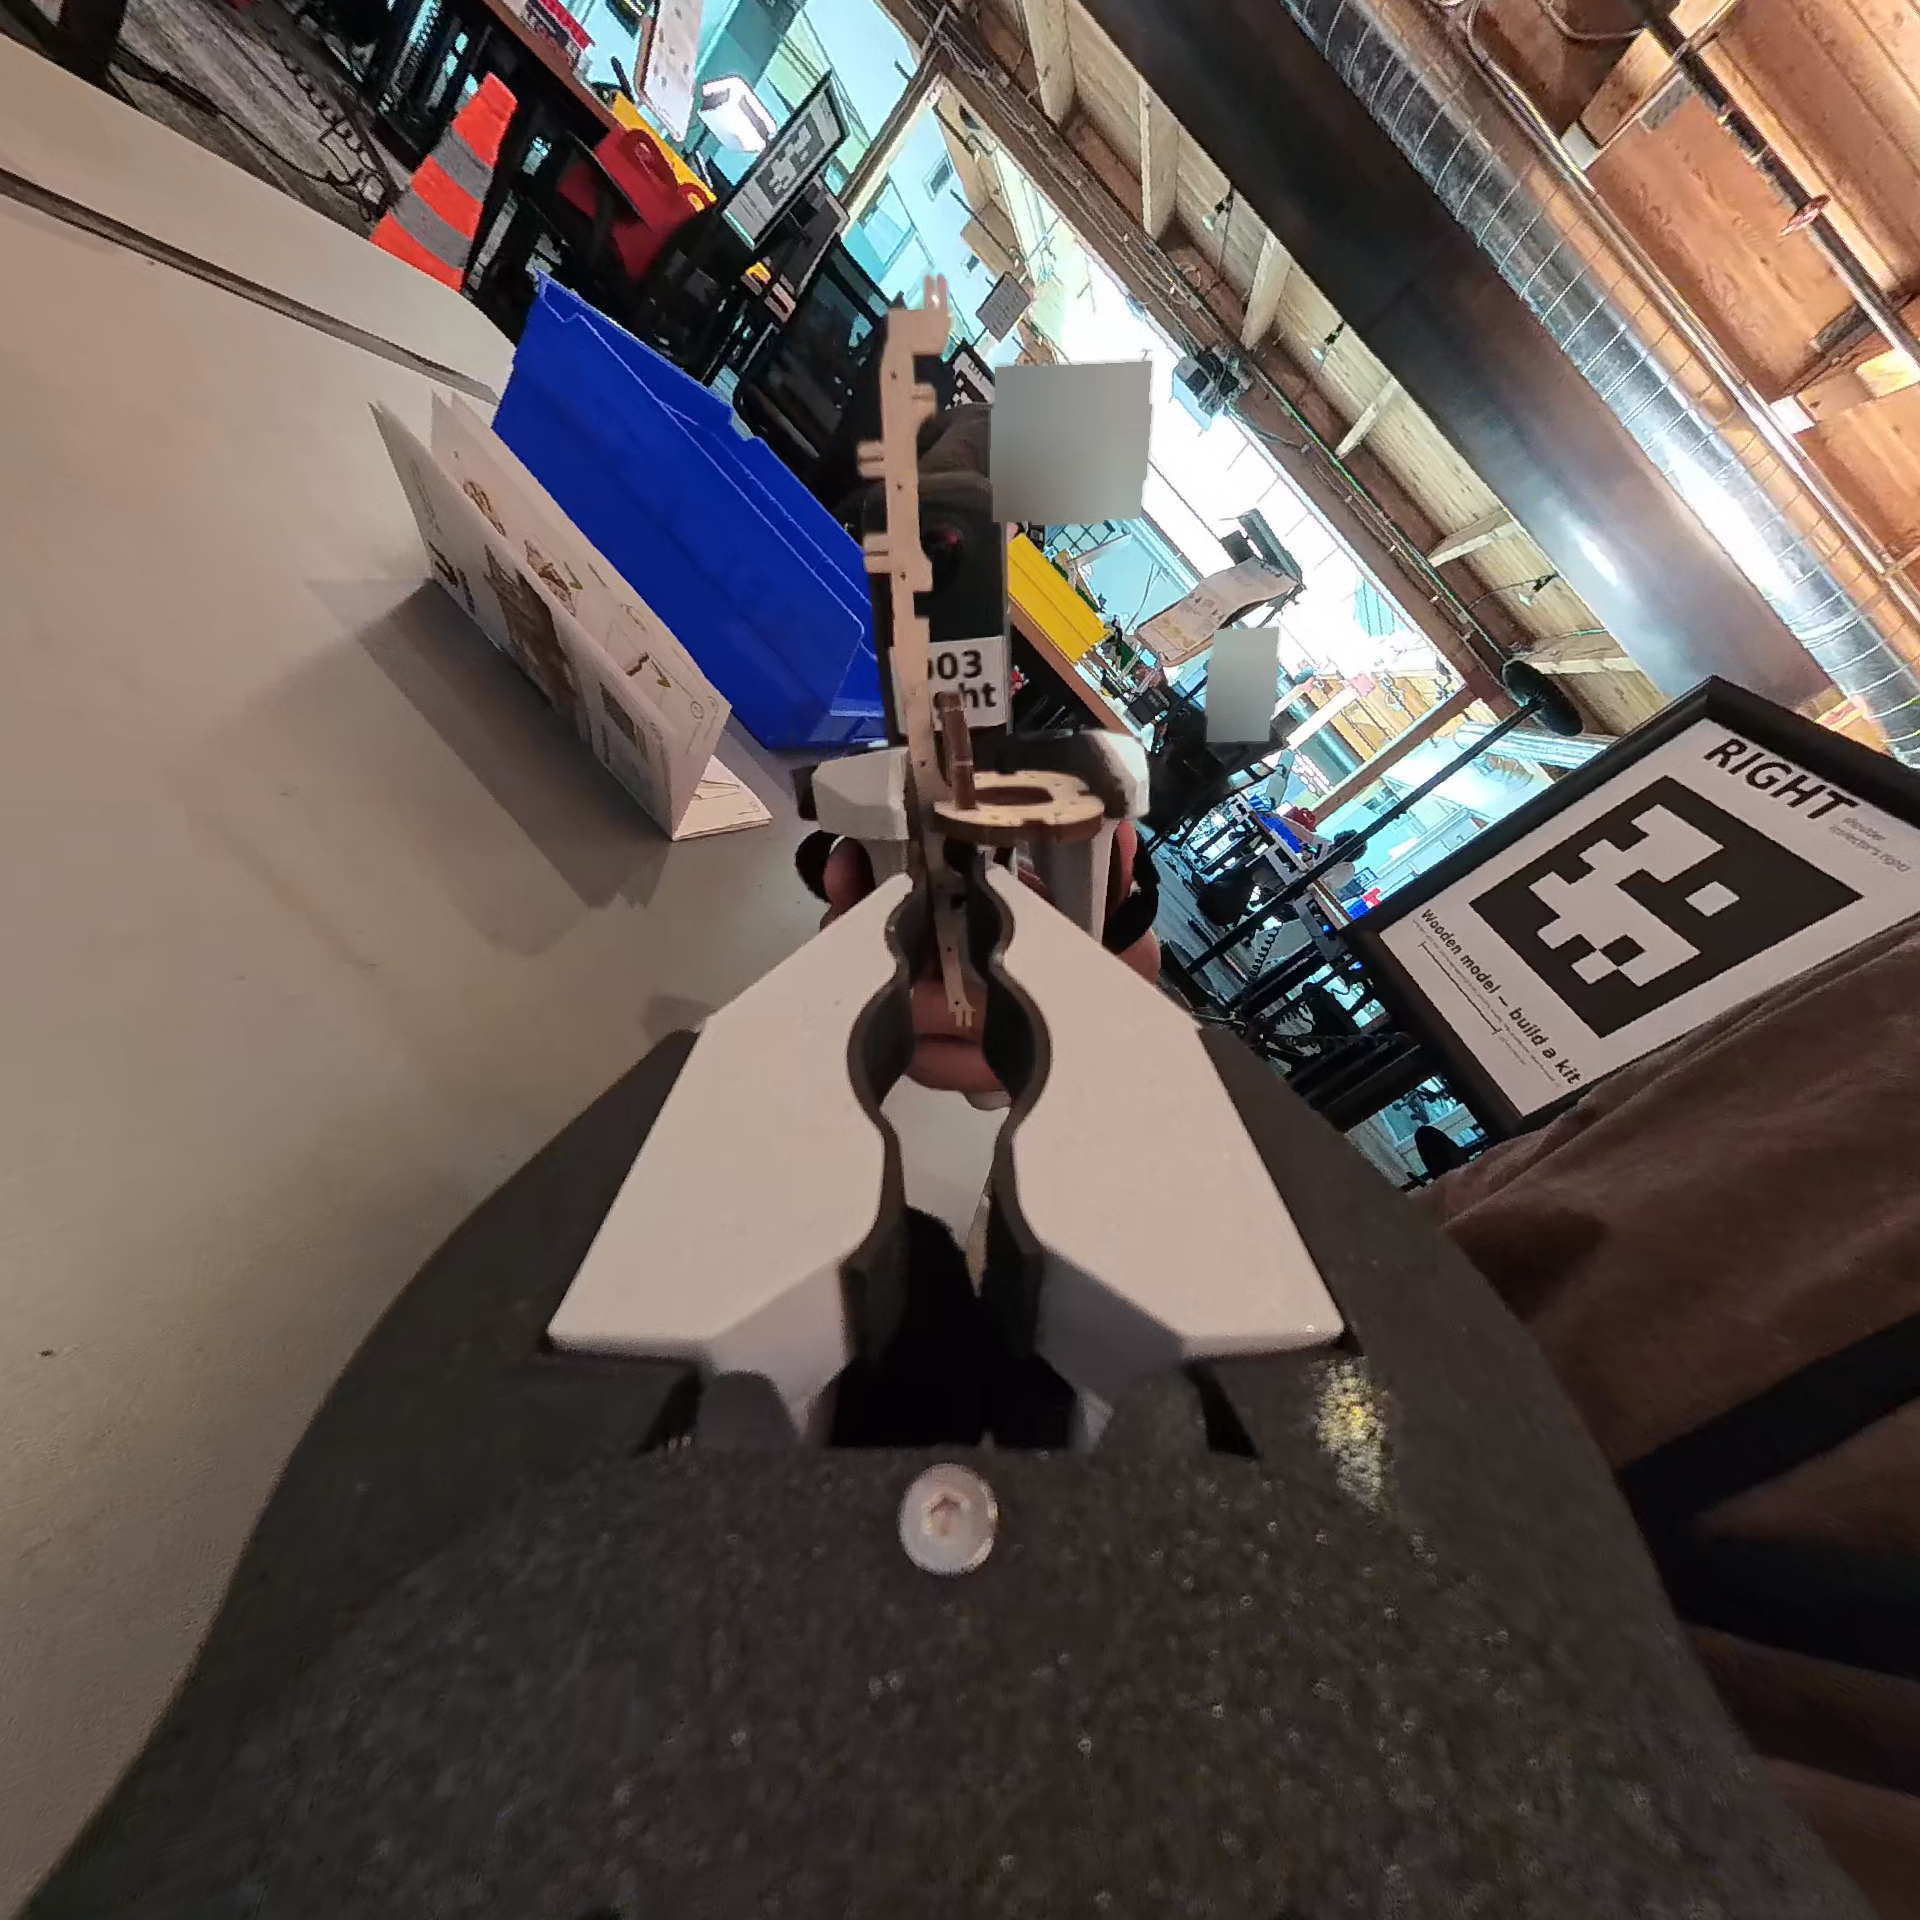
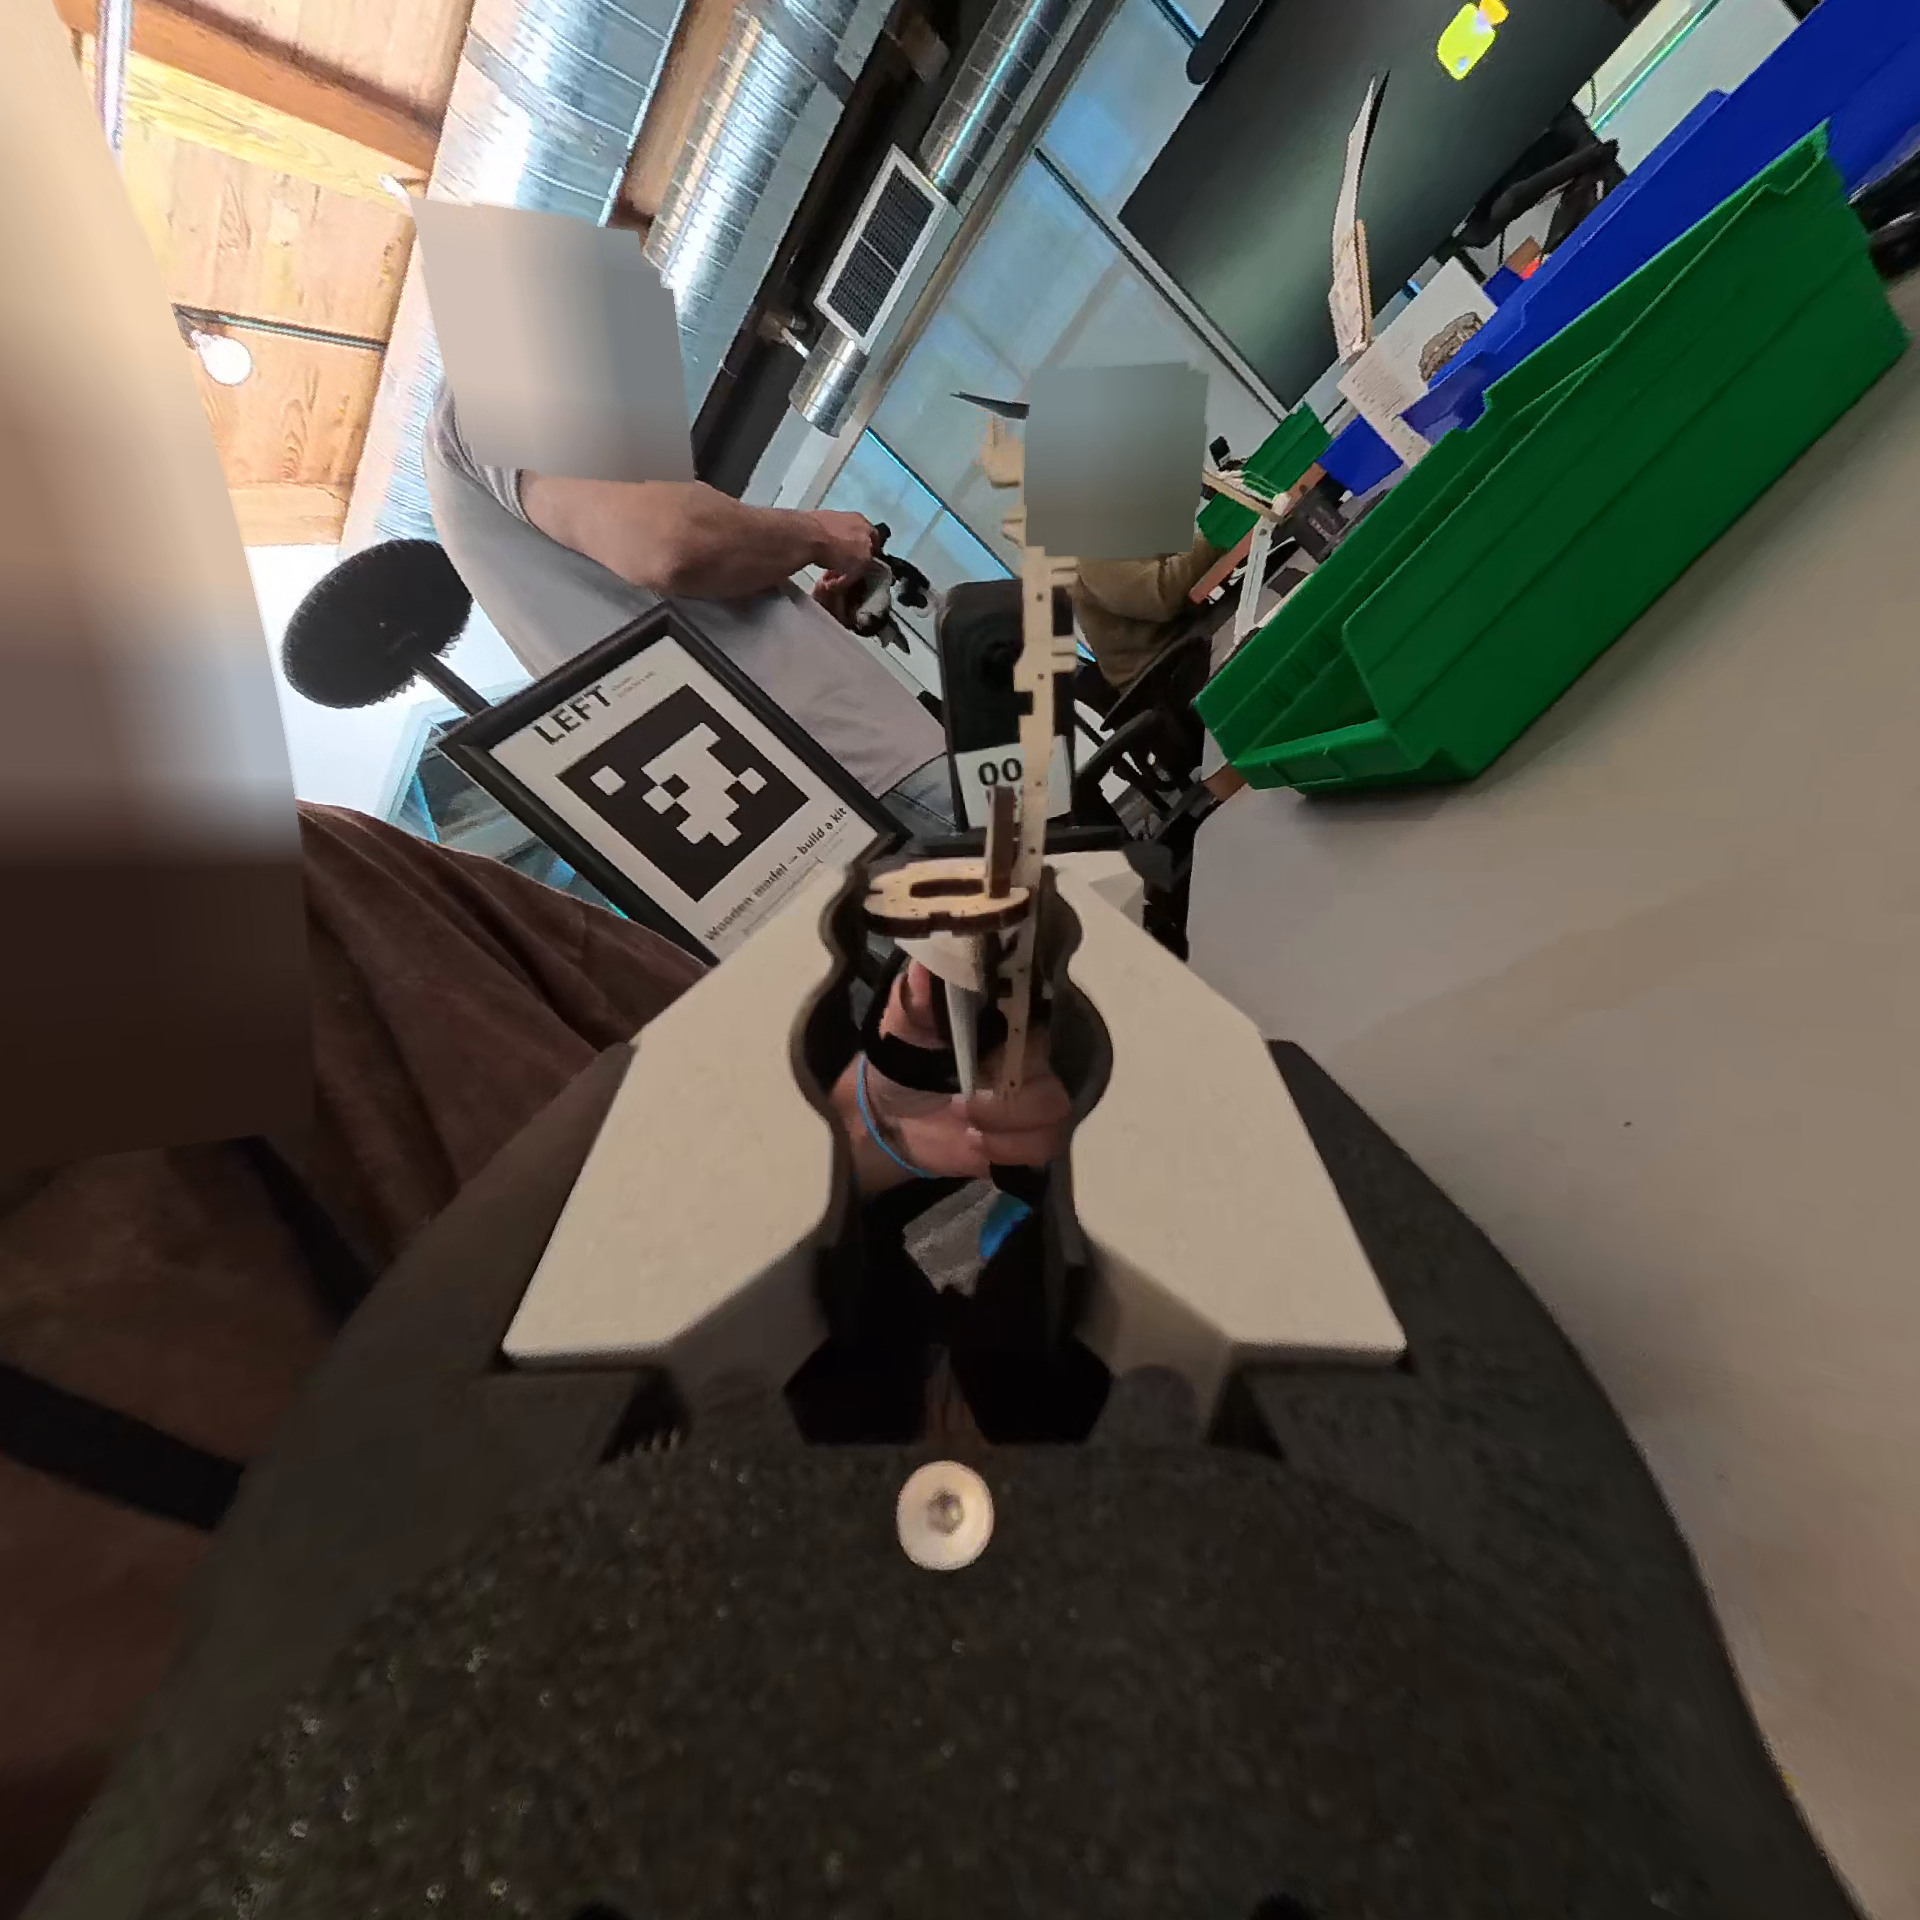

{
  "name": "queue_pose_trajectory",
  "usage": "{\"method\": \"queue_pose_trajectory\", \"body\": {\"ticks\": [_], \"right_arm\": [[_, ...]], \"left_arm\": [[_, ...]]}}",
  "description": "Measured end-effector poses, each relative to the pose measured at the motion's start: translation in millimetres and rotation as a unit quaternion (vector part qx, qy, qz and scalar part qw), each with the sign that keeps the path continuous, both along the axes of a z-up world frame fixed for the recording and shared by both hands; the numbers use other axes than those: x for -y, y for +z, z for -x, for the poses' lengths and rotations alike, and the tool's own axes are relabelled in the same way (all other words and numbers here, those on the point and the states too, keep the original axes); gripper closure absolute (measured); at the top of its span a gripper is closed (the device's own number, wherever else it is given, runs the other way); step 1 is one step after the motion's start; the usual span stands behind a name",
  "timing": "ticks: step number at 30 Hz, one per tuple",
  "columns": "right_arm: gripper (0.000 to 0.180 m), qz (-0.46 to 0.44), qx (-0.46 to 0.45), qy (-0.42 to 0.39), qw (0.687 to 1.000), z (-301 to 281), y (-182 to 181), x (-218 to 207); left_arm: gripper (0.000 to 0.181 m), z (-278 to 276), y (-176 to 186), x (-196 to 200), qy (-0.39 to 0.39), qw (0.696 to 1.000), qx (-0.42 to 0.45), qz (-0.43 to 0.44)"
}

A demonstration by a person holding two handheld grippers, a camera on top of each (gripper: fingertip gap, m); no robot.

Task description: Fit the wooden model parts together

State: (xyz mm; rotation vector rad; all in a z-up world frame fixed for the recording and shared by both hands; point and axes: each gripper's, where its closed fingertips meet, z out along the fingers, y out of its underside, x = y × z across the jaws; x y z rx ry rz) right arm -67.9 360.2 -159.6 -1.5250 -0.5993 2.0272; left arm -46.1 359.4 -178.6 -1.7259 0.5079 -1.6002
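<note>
My left gripper point(image 1: 951, 888) is shut on a long, thin notched wooden strip point(image 1: 902, 499), which stands up from its fingertips, seen edge-on. My right gripper point(image 2: 956, 888) faces it and is shut on a small round wooden disc point(image 2: 935, 902) with a slot, held flat. A short dark wooden peg point(image 2: 1003, 842) stands in the disc. The strip point(image 2: 1039, 665) rises right beside the disc's edge, touching or nearly so. In the left wrist view the disc point(image 1: 1023, 812) sits between the right gripper's white fingers point(image 1: 857, 805). Both are held up above the table.
A grey table point(image 1: 208, 779) carries a folded instruction leaflet point(image 1: 561, 623) and a blue bin point(image 1: 675, 499). Green bins point(image 2: 1558, 582) stand at the right. Framed marker signs point(image 1: 1662, 904) point(image 2: 675, 790) lean nearby. A brown sleeve point(image 2: 468, 987) and people point(image 2: 623, 582) are behind. My left and right fingertips are right by each other.
</note>
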Motion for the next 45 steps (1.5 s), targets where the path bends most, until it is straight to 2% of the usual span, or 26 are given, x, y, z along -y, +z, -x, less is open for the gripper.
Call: {"method": "queue_pose_trajectory", "body": {"ticks": [15,25,34,40,42,45], "right_arm": [[0.149,-0.006,0.002,-0.003,1.0,0,-2,-4],[0.148,0.002,0.011,0.0,1.0,3,-6,-4],[0.148,-0.012,0.049,-0.034,0.998,8,-15,-8],[0.148,0.038,-0.041,0.034,0.998,-4,-2,-2],[0.148,0.069,-0.087,0.046,0.993,-7,1,-4],[0.148,0.111,-0.166,0.102,0.975,-14,12,4]], "left_arm": [[0.177,4,0,-3,-0.002,1.0,0.014,0.014],[0.177,3,-5,-4,0.002,1.0,-0.012,0.005],[0.177,5,-14,-9,0.034,0.997,-0.063,-0.02],[0.176,-1,-6,0,0.012,0.997,-0.06,-0.042],[0.162,2,-2,-1,0.015,0.997,-0.061,-0.051],[0.162,19,8,-6,0.03,0.995,-0.056,-0.082]]}}
